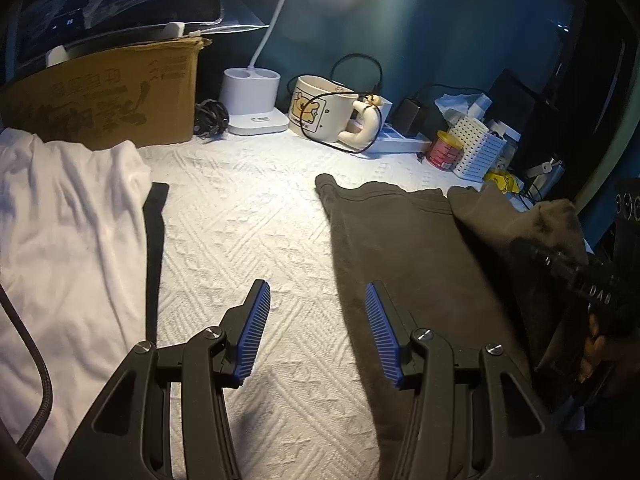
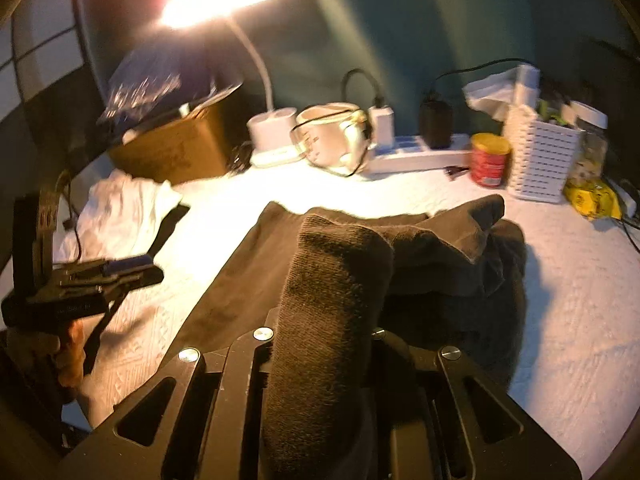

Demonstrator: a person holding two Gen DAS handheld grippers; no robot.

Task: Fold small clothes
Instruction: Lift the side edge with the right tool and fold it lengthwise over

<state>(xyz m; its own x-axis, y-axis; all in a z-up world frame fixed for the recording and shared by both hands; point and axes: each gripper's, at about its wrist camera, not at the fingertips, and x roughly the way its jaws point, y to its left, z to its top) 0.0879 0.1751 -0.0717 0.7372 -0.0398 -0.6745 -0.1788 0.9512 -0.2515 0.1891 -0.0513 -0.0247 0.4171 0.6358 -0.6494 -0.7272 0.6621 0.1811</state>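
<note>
A dark grey-brown garment (image 1: 420, 248) lies spread on the white textured cover (image 1: 248, 216). Its right part is lifted into a fold (image 2: 340, 264). My right gripper (image 2: 324, 320) is shut on that fold, and the cloth drapes over its fingers and hides the tips. In the left wrist view the right gripper (image 1: 560, 268) shows at the right edge, with the cloth bunched over it. My left gripper (image 1: 315, 292) stands open with nothing between its blue pads (image 1: 256, 320). It hovers at the garment's left edge. A white garment (image 1: 68, 220) lies at the far left.
Along the back stand a cardboard box (image 1: 112, 92), a white lamp base (image 1: 252, 96), a cartoon mug (image 1: 320, 108) with a black cable, a power strip (image 1: 400, 142), a red can (image 1: 444, 150) and a white slotted basket (image 1: 480, 152). A teal wall rises behind.
</note>
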